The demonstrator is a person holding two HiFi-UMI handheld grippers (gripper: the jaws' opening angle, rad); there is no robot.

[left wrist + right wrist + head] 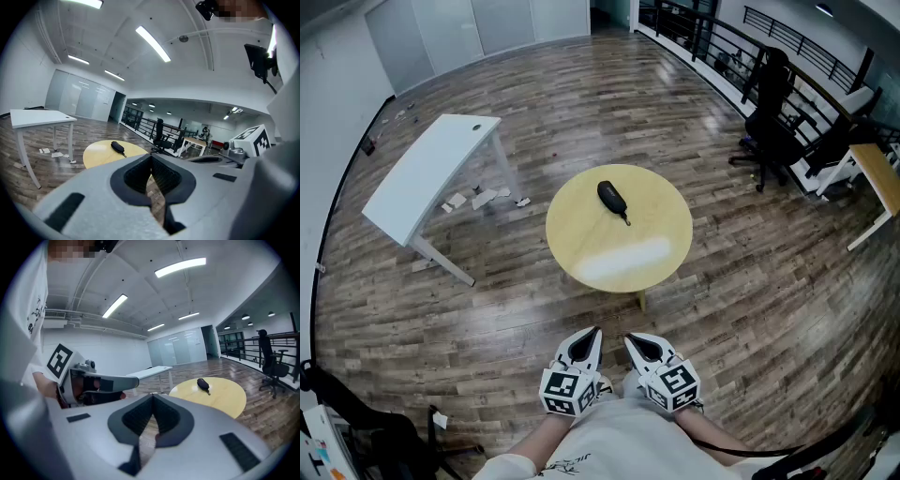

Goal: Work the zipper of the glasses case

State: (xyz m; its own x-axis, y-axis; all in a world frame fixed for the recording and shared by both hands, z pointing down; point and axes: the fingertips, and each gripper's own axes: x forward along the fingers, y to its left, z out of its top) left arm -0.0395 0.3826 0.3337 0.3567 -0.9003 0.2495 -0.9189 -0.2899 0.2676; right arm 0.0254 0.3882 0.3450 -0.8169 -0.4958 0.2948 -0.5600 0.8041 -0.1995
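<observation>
Well short of the round bench [623, 270], a person holds the left gripper [591, 337] and right gripper [635, 342] side by side, close to the body. Both sets of jaws are pressed together w/ nothing btwn them, prob. a ready posture, the reach not yet begun. The black glasses case [611, 197] lies alone near the bench's ctr, slightly to its far side. A thin pull or cord trails off the end nearer the person, which looks the likeliest spot for a pinch, w/ the other gripper pinning the case. A white desk [431, 173] stands left of the bench and an office chair [773, 122] to its far right. No brand legible on the case; the grippers' cubes carry only square markers [565, 389]; print on the shirt [619, 441] is too small to read.
</observation>
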